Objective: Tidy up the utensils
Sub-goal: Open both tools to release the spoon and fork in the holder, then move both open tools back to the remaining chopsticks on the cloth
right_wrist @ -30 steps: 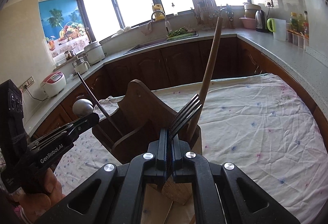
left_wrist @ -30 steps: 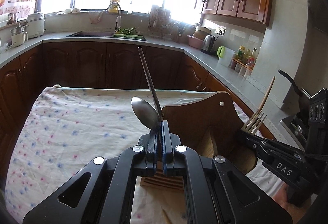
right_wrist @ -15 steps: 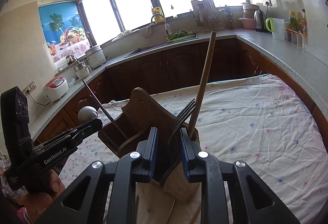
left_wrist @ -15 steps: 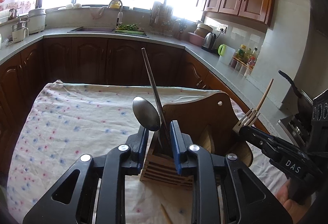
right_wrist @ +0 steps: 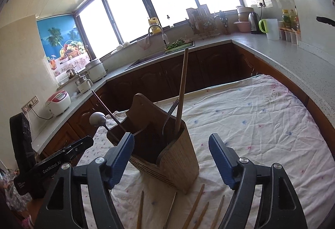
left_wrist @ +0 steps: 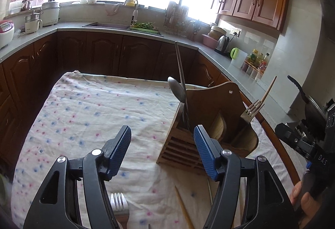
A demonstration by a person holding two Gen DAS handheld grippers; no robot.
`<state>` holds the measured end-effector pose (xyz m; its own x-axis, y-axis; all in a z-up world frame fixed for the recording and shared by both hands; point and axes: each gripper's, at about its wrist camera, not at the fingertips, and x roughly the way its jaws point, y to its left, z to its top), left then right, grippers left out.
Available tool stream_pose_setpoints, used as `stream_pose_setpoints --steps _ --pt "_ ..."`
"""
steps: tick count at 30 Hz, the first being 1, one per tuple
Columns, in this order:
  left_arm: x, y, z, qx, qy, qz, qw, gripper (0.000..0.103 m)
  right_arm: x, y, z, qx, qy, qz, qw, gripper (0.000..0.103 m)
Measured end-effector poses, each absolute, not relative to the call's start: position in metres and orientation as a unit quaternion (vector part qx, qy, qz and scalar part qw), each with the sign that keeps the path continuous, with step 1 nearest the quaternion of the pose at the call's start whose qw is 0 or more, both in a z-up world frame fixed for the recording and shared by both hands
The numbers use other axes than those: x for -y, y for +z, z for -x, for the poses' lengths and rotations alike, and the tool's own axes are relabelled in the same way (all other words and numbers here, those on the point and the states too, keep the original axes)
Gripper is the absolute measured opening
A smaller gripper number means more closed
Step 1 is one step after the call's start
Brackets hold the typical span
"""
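Both grippers had just let go. The L gripper (left_wrist: pixel 162 150) stood spread, jaws opening w/ nothing between them; spoon (left_wrist: pixel 177 90) and metal chopstick (left_wrist: pixel 181 74) stood in the holder's (left_wrist: pixel 209 107) left slot. The R gripper (right_wrist: pixel 170 155) was likewise spread and opening, empty — fork (right_wrist: pixel 170 112) and wooden chopstick (right_wrist: pixel 181 90) leaned in the right slot. Judged: one drop-off per hand done; more remained, i.e. a fork (left_wrist: pixel 119 202) and loose chopsticks (right_wrist: pixel 195 210) on the cloth (left_wrist: pixel 94 107) near the holder. Vs. a second earlier: pads then pinched spoon and fork handles; both grippers had since drawn back from the holder.
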<state>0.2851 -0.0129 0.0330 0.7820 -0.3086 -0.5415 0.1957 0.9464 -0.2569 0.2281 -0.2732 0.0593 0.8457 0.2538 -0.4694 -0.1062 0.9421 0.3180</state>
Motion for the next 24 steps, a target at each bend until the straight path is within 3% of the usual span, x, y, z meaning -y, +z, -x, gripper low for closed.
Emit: stream_pose_setpoints --steps 2,24 --pt "0.008 0.03 -0.277 -0.306 -0.125 0.096 0.939 0.078 0.275 0.058 -0.219 -0.258 0.095 -0.147 0.95 0.089" --pt "-0.005 -0.009 -0.192 -0.379 -0.116 0.121 0.91 0.078 0.314 0.012 -0.123 -0.296 0.044 -0.18 0.937 0.09"
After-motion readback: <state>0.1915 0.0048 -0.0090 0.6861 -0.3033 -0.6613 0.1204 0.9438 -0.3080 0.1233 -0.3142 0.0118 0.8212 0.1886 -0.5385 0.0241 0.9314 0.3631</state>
